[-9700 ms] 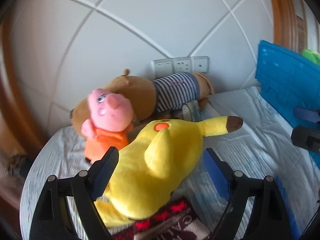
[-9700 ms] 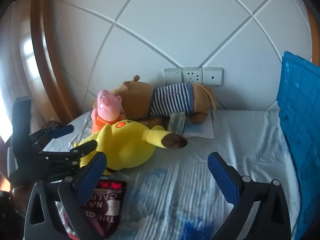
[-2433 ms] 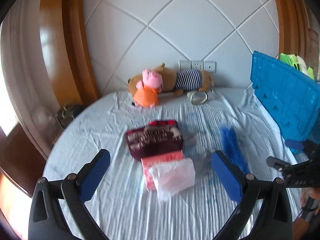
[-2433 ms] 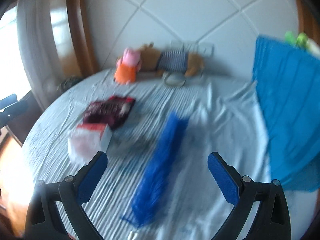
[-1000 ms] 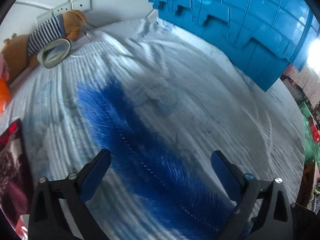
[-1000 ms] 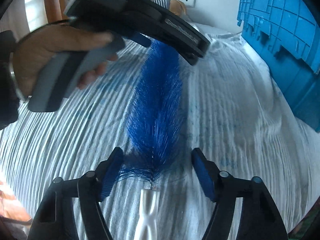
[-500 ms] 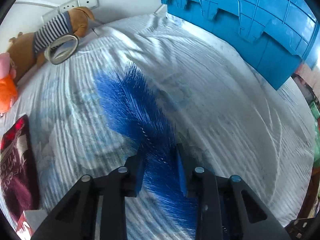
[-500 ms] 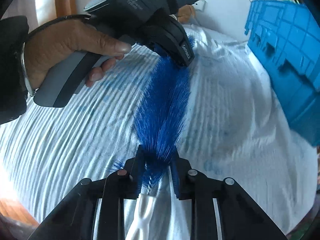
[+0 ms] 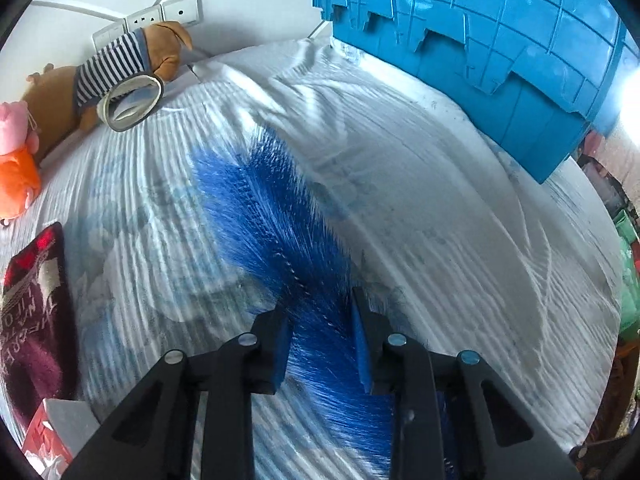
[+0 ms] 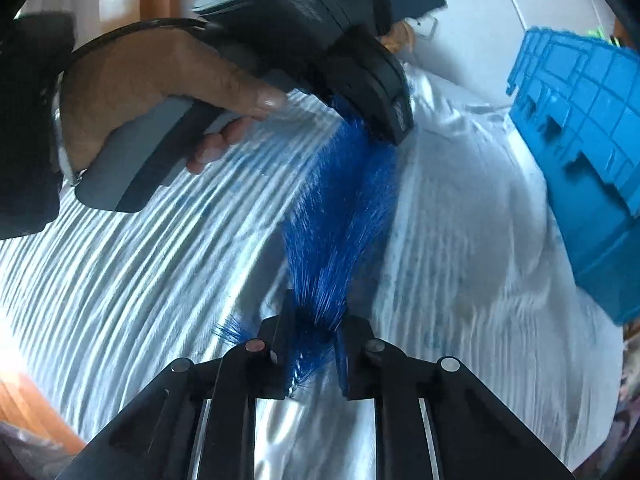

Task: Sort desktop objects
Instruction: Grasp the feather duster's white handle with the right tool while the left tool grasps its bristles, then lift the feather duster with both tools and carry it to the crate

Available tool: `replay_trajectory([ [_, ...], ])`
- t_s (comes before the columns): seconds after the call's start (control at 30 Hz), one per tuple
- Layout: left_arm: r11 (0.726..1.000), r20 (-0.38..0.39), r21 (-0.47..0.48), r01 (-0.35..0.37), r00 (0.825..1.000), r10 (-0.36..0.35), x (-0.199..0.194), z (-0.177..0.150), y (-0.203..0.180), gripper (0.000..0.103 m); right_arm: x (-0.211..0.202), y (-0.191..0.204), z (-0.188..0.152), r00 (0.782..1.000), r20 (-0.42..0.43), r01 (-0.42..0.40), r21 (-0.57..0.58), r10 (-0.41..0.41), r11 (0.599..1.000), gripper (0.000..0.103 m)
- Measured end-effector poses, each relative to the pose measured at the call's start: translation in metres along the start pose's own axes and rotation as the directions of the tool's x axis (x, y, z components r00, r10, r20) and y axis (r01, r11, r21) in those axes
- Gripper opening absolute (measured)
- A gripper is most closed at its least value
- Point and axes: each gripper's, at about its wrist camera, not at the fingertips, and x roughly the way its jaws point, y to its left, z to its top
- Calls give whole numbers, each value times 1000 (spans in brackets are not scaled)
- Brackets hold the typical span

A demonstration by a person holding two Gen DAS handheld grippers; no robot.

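A long blue bristle brush (image 9: 264,216) lies across the white cloth. My left gripper (image 9: 320,320) is shut on the brush around its middle, with bristles squeezed between the pads. My right gripper (image 10: 314,330) is shut on the brush (image 10: 340,208) at its narrow end, close to where the bristles start. In the right wrist view a hand (image 10: 152,92) holds the left gripper's body (image 10: 328,36) over the far part of the brush. A blue plastic crate (image 9: 500,32) stands to the right on the cloth.
A striped brown plush dog (image 9: 120,64), a roll of tape (image 9: 132,100) and a pink plush in orange (image 9: 16,168) lie by the wall sockets. A dark red packet (image 9: 32,300) and a red box (image 9: 48,432) lie at the left.
Both grippers have gone from open around the brush to shut on it. The right wrist has rolled a little, and the brush's near end has lifted off the cloth.
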Motion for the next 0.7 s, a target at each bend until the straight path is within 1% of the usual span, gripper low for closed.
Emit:
replay_trajectory([
  [0.07,1000,19,-5,6,1000,-6,-9,3,1,27,-5,-7,1,1000,5,-5,21,5,1000,15],
  [0.2,1000,64,-5,15,998,-15,-31,13,1,27,-19,-16,5,999,32,7,26,-8,1000,15],
  [0.33,1000,114,14,25,993,-26,-57,32,-2,27,-35,-19,18,997,71,27,26,-28,999,15],
  [0.47,999,169,40,30,985,-36,-86,56,-7,26,-56,-31,31,991,121,51,47,-56,998,15],
  [0.57,997,214,65,39,975,-52,-113,79,-11,26,-80,-42,45,979,173,95,68,-106,993,15],
  [0.67,993,266,104,50,961,-77,-143,104,-17,26,-104,-52,58,962,221,142,89,-159,986,15],
  [0.7,991,282,119,58,955,-90,-152,113,-20,24,-114,-56,63,953,240,163,98,-183,982,15],
])
